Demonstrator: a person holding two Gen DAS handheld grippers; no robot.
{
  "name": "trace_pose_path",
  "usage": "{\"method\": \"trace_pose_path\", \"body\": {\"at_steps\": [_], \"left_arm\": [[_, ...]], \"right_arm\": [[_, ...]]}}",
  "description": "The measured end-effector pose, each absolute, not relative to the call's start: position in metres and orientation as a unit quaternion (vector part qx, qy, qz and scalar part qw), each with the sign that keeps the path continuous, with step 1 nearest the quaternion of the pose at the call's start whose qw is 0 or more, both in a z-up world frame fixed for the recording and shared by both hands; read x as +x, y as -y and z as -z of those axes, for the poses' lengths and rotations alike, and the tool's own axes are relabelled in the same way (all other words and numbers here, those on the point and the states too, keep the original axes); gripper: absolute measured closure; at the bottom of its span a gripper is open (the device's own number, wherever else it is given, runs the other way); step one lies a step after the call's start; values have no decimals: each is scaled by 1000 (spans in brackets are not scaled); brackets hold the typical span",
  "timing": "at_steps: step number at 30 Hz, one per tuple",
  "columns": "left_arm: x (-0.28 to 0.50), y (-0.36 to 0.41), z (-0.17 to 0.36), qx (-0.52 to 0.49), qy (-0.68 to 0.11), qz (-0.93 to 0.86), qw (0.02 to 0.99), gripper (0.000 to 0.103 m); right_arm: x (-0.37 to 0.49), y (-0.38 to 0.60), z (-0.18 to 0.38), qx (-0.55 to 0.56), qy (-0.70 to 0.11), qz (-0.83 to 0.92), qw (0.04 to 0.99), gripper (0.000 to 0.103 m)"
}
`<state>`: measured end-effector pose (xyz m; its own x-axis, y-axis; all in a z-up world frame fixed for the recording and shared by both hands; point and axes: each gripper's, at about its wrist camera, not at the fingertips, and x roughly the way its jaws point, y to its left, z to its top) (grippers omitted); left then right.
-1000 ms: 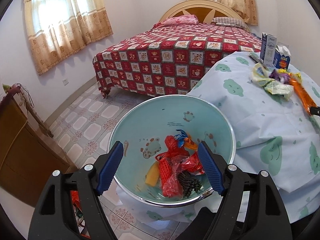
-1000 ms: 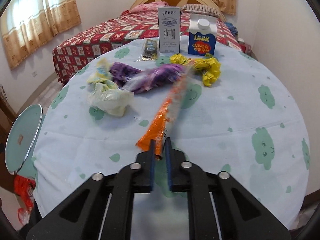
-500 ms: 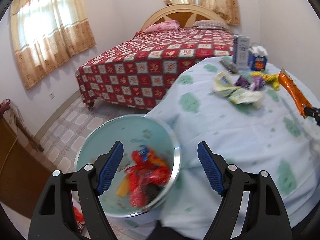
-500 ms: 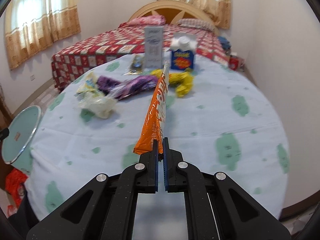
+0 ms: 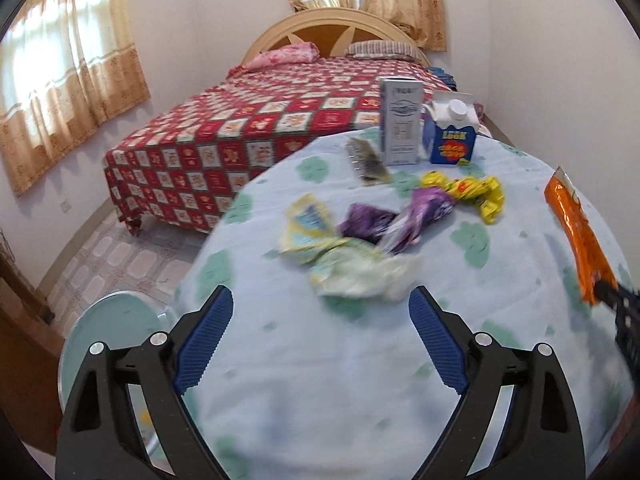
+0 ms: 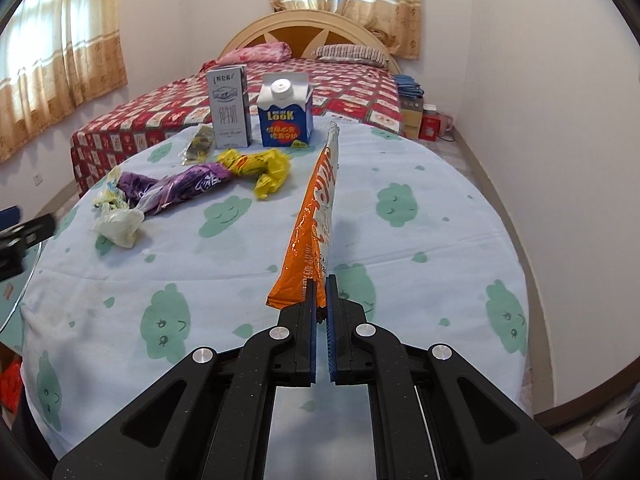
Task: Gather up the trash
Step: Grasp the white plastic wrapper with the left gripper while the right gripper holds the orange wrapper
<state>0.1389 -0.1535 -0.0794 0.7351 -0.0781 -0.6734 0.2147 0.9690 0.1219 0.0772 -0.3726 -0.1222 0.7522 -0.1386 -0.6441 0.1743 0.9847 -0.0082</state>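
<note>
The right gripper (image 6: 321, 284) pointed level across the table (image 6: 420, 240), jaws clamped on the bottom end of an orange wrapper (image 6: 316, 220) — held upright, clear of the cloth. The left gripper (image 5: 320, 316) hovered over the table's near edge, jaws spread wide and empty, aimed at a crumpled pale wrapper (image 5: 360, 270); blur hid whether its tips touched. A bin (image 5: 108, 324) sat below, left.

Both views are brightly lit by daylight diffused through the curtained windows (image 5: 68, 92), which are blown out to near white. Soft shadows are cast on the tabletop (image 6: 400, 248). The left wrist view is smeared by motion blur, most strongly over the wrappers (image 5: 360, 264). The right wrist view is rendered sharp. Straight lines are bent by fisheye distortion, and dark vignetting is seen at the corners.
</note>
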Motion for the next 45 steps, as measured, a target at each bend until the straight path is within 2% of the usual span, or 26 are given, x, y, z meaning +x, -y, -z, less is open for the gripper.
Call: {"method": "trace_pose_path", "body": {"at_steps": [4, 9, 15, 22, 27, 32, 39, 41, 43, 44, 45], "left_arm": [[163, 184, 90, 111, -368, 63, 921, 14], [164, 178, 104, 150, -374, 47, 914, 14], [163, 116, 114, 187, -381, -6, 905, 14], [163, 62, 90, 147, -374, -45, 915, 13], [151, 94, 84, 125, -366, -12, 922, 8], [162, 134, 95, 111, -381, 0, 918, 8], [186, 146, 119, 105, -420, -8, 901, 8], [185, 143, 121, 107, -422, -6, 900, 13], [184, 139, 122, 113, -430, 13, 896, 38], [183, 136, 122, 115, -433, 21, 894, 44], [182, 134, 122, 117, -434, 28, 893, 63]], "right_arm": [[77, 373, 120, 27, -334, 75, 939, 98], [74, 371, 117, 29, -320, 59, 945, 98], [75, 359, 119, 33, -316, 40, 947, 98], [76, 344, 120, 21, -317, 32, 948, 98], [75, 345, 121, 14, -314, 43, 948, 98], [73, 354, 122, 15, -313, 52, 948, 98], [73, 353, 127, 15, -317, 46, 947, 98], [72, 352, 126, 11, -314, 44, 948, 98], [72, 352, 126, 12, -314, 41, 948, 98], [72, 351, 127, 12, -315, 40, 948, 98], [71, 352, 127, 11, -314, 40, 948, 98]]}}
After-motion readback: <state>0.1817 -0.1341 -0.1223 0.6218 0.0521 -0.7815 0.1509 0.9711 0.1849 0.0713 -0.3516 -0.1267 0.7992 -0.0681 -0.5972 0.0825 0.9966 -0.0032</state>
